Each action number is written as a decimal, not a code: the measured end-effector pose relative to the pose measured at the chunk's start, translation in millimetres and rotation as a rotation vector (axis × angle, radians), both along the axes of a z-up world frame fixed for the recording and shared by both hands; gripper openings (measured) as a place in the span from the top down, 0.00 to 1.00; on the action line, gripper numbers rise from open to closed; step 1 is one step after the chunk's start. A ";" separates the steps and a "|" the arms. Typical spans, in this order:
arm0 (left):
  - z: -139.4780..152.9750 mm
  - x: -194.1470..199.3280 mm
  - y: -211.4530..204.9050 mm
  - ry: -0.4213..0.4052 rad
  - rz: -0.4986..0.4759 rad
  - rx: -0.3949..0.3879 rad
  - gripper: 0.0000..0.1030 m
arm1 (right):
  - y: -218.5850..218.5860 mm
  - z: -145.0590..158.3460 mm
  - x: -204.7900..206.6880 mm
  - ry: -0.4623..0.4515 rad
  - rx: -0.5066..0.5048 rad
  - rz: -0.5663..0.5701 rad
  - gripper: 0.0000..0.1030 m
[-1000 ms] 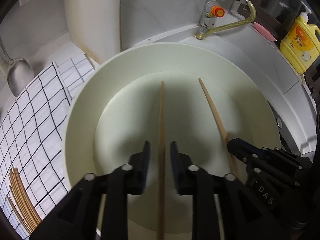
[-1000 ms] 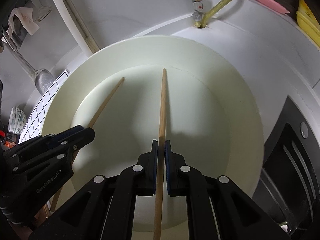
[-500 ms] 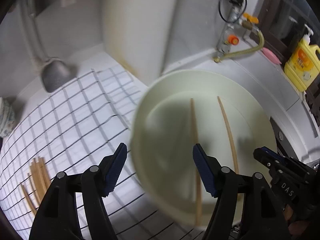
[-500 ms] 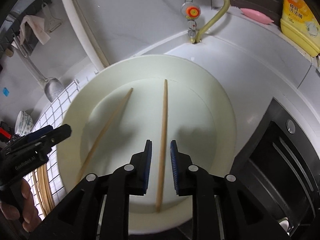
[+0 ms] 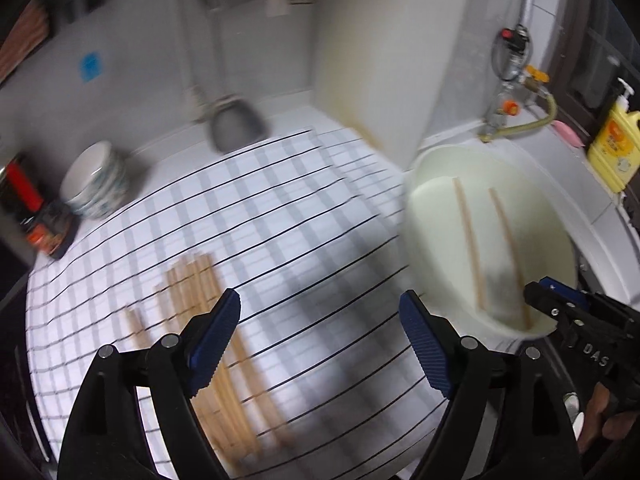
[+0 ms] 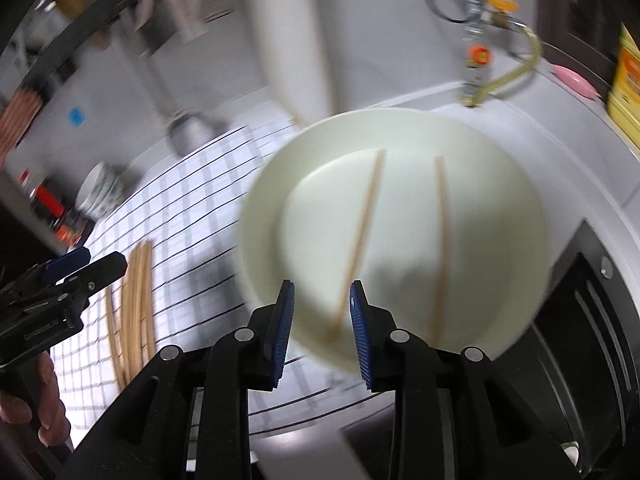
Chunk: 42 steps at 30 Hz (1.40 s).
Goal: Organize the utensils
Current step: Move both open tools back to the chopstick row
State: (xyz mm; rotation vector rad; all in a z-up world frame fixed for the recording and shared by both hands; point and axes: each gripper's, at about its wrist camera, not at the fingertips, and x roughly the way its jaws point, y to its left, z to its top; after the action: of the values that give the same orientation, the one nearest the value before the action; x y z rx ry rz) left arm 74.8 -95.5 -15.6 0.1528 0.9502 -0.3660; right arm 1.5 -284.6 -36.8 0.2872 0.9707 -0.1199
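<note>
left gripper (image 5: 320, 328) spread wide, nothing held, above the chopstick pile (image 5: 192, 304) on the checked cloth (image 5: 320, 208) | right gripper (image 6: 322, 312) narrowly parted, nothing held | two chopsticks (image 6: 362, 236) lay in the basin (image 6: 260, 216) at right | next pick judged best made mid-shaft, one stick only (frames blurred).

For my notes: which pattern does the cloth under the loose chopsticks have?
The cloth is white with a black and grey check pattern, clearest in the left wrist view.

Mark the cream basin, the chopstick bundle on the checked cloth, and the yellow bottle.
cream basin (image 6: 520, 216), right wrist view, bare inner wall.
chopstick bundle (image 5: 188, 284), left wrist view, upper shafts.
yellow bottle (image 5: 616, 148), left wrist view, label.
</note>
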 end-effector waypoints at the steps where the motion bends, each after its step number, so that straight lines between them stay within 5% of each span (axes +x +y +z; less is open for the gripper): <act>1: -1.6 -2.3 13.2 0.000 0.023 0.008 0.22 | 11.1 -0.8 0.8 0.004 0.002 0.024 0.73; 18: -53.4 -34.4 183.0 0.085 0.378 0.074 0.19 | 148.8 -37.6 28.1 0.070 0.000 0.277 0.63; 42: -118.5 -2.9 197.3 0.129 0.441 0.068 0.09 | 194.2 -99.3 75.3 0.085 -0.118 0.357 0.51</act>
State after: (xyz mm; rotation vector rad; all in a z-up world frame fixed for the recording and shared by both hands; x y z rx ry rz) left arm 71.9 101.7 -134.1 -0.0205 1.0929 0.0643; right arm 76.8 -90.4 -136.2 -0.0028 1.0807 0.1375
